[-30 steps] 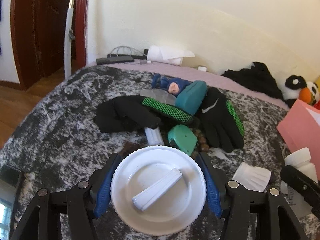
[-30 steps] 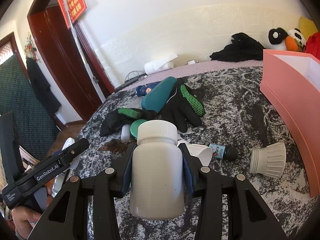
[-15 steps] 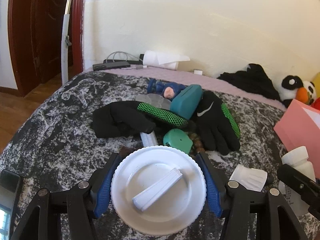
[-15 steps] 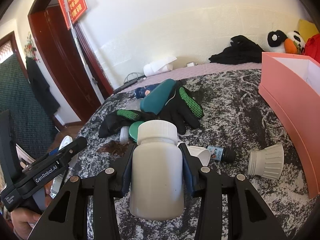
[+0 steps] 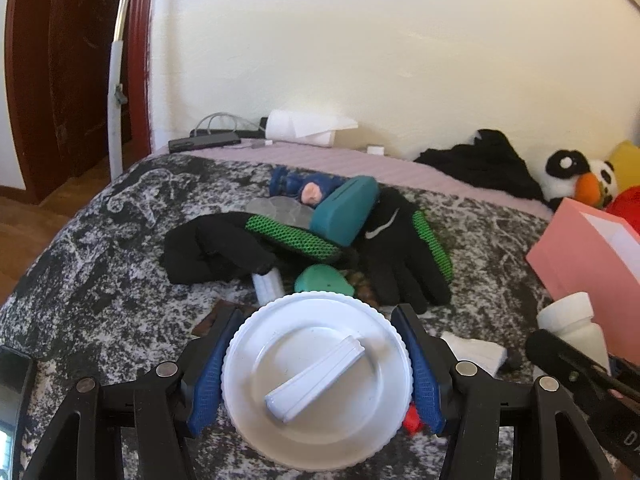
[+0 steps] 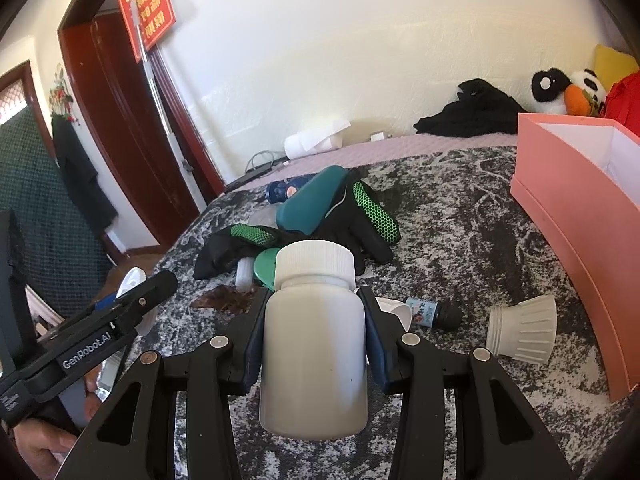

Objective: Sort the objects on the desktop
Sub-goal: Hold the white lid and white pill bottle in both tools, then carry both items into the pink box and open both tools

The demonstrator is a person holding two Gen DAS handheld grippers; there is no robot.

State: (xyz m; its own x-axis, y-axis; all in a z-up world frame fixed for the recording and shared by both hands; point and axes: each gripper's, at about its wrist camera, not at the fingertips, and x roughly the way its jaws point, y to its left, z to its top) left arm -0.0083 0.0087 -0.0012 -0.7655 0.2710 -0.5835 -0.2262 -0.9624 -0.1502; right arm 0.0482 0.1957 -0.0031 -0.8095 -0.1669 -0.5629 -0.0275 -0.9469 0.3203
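Note:
My left gripper (image 5: pixel 318 376) is shut on a round white lid (image 5: pixel 316 384) with a raised bar handle, held above the grey patterned cover. My right gripper (image 6: pixel 314 340) is shut on a white pill bottle (image 6: pixel 314 344) with a ribbed cap, held upright; the bottle also shows at the right of the left wrist view (image 5: pixel 572 328). Ahead lies a pile: black-and-green gloves (image 5: pixel 404 248), a teal case (image 5: pixel 346 210), a green lid (image 5: pixel 324 280), a blue doll (image 5: pixel 308 188). A pink box (image 6: pixel 580 216) stands at the right.
A small dark-capped bottle (image 6: pixel 432 312) and a white ribbed cup (image 6: pixel 524 330) lie between the pile and the pink box. A paper roll (image 5: pixel 304 126), black cloth (image 5: pixel 480 160) and a plush penguin (image 5: pixel 576 174) sit by the wall. A red door stands at the left.
Both grippers have lifted and drawn slightly nearer the pile, each keeping its hold. The objects on the cover have not moved.

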